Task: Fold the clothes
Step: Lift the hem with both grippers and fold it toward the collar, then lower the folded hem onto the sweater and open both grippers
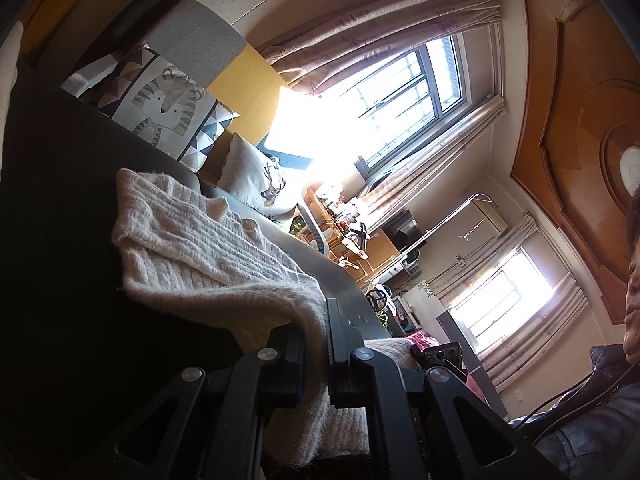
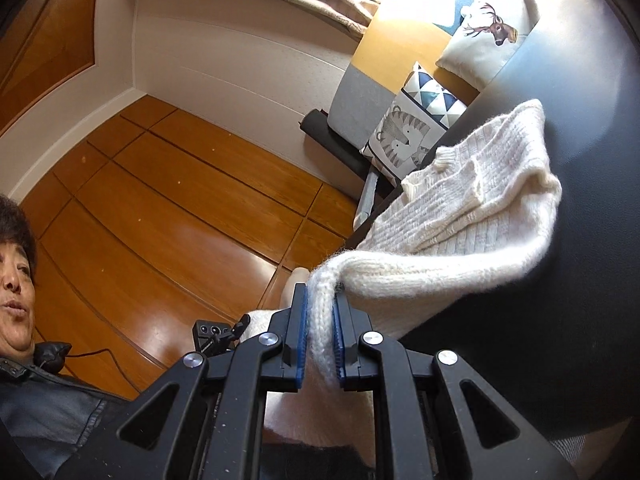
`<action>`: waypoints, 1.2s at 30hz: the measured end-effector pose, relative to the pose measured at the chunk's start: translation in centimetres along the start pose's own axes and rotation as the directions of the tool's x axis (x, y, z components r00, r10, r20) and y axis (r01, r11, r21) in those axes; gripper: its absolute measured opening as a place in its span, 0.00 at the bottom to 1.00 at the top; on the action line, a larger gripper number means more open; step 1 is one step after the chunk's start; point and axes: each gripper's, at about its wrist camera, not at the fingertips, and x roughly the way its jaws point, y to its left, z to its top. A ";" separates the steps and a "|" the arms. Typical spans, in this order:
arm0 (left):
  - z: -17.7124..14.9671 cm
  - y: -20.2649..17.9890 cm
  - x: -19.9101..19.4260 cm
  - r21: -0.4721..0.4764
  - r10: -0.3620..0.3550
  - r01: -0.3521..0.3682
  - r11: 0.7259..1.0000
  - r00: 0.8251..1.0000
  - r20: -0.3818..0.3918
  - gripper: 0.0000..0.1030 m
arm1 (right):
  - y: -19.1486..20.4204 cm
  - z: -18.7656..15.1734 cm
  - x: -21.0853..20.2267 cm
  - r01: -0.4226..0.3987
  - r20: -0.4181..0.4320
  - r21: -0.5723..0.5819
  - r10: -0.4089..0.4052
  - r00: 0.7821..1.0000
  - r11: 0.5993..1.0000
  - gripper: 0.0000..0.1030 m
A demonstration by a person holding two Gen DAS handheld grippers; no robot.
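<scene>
Cream knit sweater (image 2: 460,200) lay on the black bench (image 2: 580,160); my left tool (image 1: 320,344) and right tool (image 2: 322,320) each clamped its edge.

2 tong-mounted fisheyes, close, tilted — both share the sweater (image 1: 208,248).

You won't find any readable text here (the small print on the black camera unit (image 2: 212,334) is too blurred).
</scene>
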 end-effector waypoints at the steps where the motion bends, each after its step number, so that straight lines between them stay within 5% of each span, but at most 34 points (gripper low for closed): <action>1: 0.4 0.2 0.2 -0.001 0.000 0.000 1.000 1.000 0.008 0.06 | -0.2 0.4 0.4 0.001 0.010 0.001 -0.001 1.000 1.000 0.11; 18: 7.8 3.8 6.4 -0.022 0.023 -0.021 1.000 0.998 0.057 0.06 | -3.0 6.5 4.6 0.125 0.118 0.052 -0.130 0.984 0.991 0.11; 27: 12.5 9.2 13.7 -0.072 0.132 -0.131 0.989 0.991 0.013 0.06 | -7.4 10.8 9.3 0.285 0.127 0.155 -0.306 0.944 0.946 0.11; 31: 13.3 13.4 16.6 -0.163 0.199 -0.198 0.967 0.980 -0.011 0.06 | -10.4 11.3 10.5 0.370 0.110 0.266 -0.409 0.906 0.890 0.15; 36: 13.0 19.5 18.5 -0.380 0.240 -0.244 0.892 0.969 -0.060 0.14 | -12.6 11.8 10.7 0.408 0.107 0.340 -0.466 0.878 0.847 0.22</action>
